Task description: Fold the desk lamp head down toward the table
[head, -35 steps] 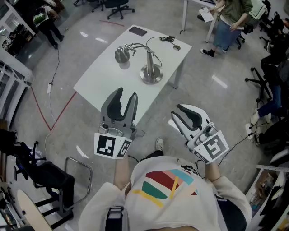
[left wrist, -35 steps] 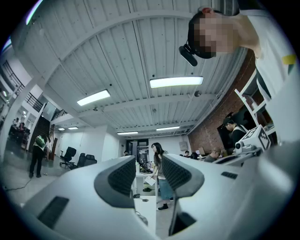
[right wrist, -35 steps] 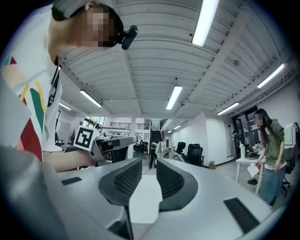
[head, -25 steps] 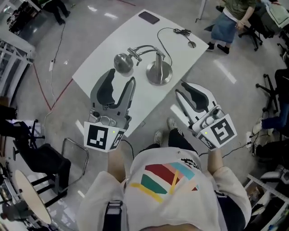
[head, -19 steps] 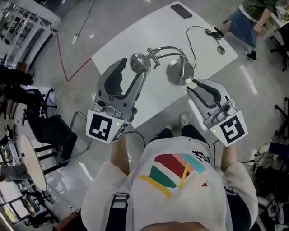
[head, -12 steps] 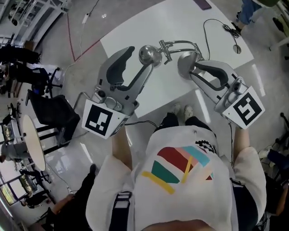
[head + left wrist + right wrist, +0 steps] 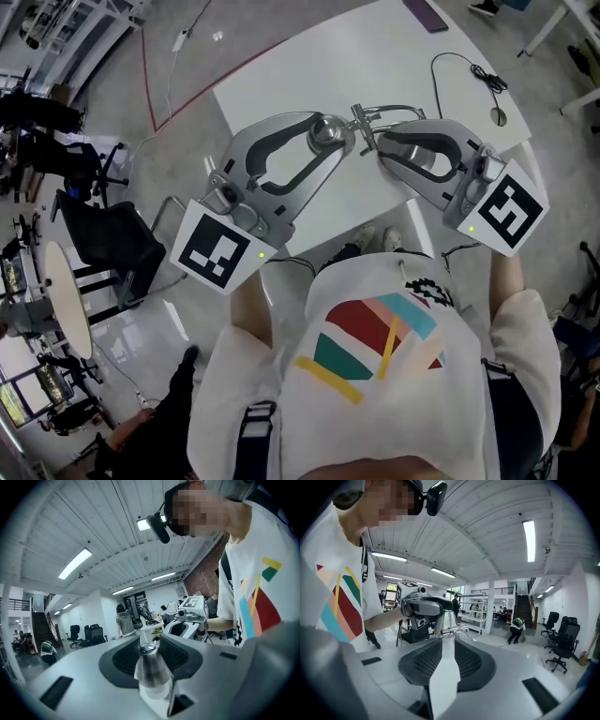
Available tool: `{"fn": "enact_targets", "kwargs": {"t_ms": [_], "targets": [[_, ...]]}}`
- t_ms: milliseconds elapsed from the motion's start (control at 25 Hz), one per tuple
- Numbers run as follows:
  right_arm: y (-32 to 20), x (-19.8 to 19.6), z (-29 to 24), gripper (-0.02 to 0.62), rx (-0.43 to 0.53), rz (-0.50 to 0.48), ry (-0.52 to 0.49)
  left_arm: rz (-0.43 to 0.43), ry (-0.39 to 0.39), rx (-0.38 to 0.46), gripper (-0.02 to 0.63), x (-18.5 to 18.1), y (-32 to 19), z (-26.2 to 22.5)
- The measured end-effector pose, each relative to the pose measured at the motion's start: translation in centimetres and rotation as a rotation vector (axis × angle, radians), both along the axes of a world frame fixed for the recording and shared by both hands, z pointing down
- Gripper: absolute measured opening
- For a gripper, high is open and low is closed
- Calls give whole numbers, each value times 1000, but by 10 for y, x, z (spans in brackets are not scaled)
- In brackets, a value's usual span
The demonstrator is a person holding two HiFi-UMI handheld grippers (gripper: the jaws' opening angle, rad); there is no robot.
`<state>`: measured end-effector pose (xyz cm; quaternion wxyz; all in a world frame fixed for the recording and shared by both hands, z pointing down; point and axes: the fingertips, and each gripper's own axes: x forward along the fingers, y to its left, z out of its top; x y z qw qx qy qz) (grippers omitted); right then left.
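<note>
A silver desk lamp stands on the white table (image 7: 281, 66). Its lamp head (image 7: 328, 131) sits between the tips of my left gripper (image 7: 330, 134), whose jaws are closing and touch it on both sides. In the left gripper view the lamp head (image 7: 151, 670) fills the gap of the left gripper (image 7: 149, 649). My right gripper (image 7: 378, 153) is open beside the lamp's bent arm (image 7: 389, 111), with the base (image 7: 427, 161) showing through its jaws. The right gripper (image 7: 444, 644) points at the upright stem (image 7: 447, 618), which stands beyond its tips.
The lamp's cable (image 7: 469, 70) runs to a switch (image 7: 498, 116) at the table's far right. A dark phone (image 7: 427, 14) lies at the far edge. A black chair (image 7: 103, 248) stands on the floor to the left. People work at desks behind.
Both grippers moved from the near table edge in to the lamp. The left jaws closed around the lamp head. The right gripper swung left toward the stem.
</note>
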<state>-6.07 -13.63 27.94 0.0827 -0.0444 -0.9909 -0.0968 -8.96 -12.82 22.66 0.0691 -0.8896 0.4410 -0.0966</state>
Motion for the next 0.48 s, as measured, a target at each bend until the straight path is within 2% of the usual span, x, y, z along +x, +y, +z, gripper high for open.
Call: {"fn": "enact_targets", "kwargs": {"t_ms": [240,480], "targets": [[-3,6,21,86,7,2,134,48,35,-37,171,4,-5,-7],[-6,4,32,86,-5,23,163,109,59,-74,166,-2,-6,-4]]}}
